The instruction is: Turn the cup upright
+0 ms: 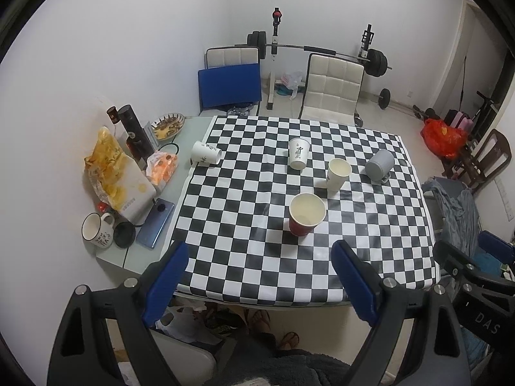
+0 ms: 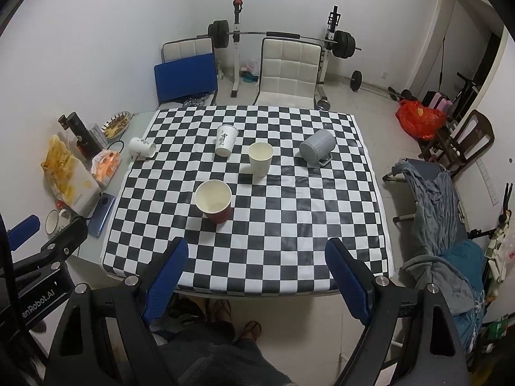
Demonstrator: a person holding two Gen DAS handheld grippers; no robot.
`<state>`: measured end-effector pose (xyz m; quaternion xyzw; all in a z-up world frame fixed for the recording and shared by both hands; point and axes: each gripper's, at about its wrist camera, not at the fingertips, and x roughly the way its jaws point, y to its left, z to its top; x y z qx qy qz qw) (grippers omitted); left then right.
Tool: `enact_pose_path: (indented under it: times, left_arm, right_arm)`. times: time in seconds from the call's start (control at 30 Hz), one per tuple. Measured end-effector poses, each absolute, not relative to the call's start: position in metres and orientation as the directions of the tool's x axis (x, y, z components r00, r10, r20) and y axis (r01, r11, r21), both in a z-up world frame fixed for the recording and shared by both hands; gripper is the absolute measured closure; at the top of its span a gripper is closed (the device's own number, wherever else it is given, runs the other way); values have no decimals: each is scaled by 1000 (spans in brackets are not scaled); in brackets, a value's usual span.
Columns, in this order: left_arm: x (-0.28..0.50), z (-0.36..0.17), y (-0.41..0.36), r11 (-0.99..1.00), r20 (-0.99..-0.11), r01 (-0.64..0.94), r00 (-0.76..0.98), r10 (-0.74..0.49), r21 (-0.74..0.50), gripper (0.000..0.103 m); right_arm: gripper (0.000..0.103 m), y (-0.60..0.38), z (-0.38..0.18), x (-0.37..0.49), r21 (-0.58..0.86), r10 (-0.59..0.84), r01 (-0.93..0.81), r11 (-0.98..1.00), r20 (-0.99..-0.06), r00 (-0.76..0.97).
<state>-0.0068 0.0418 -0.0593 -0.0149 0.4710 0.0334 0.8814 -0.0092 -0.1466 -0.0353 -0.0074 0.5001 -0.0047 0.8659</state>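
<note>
On the checkered tablecloth (image 1: pixel 244 263) (image 2: pixel 289 257) a white mug with leaf print (image 1: pixel 206 153) (image 2: pixel 142 148) lies on its side at the left edge. A grey mug (image 1: pixel 379 164) (image 2: pixel 318 146) lies on its side at the right. A red paper cup (image 1: pixel 305 214) (image 2: pixel 213 200), a cream paper cup (image 1: pixel 338 173) (image 2: pixel 260 158) and a white printed paper cup (image 1: pixel 298 153) (image 2: pixel 226 139) stand upright. My left gripper (image 1: pixel 260 276) and right gripper (image 2: pixel 256 273) are open and empty, above the table's near edge, well short of all cups.
Left of the cloth sit a snack bag (image 1: pixel 109 167), a phone (image 1: pixel 155 222), a white tea mug (image 1: pixel 96 230), a dark bottle (image 1: pixel 135 132) and a food dish (image 1: pixel 169 124). Chairs (image 1: pixel 333 91) and a barbell rack (image 1: pixel 318 51) stand behind the table. A clothes-draped cot (image 2: pixel 434 199) stands at the right.
</note>
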Motion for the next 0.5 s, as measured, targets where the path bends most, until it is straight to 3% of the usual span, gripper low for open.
enact_pose_path:
  times: [0.5]
  left_arm:
    - [-8,-54,47,997,-828,-71,560,39,-1,13]
  right_arm:
    - [14,-144,-24,-12,-9,-6,-3,1000,-861,509]
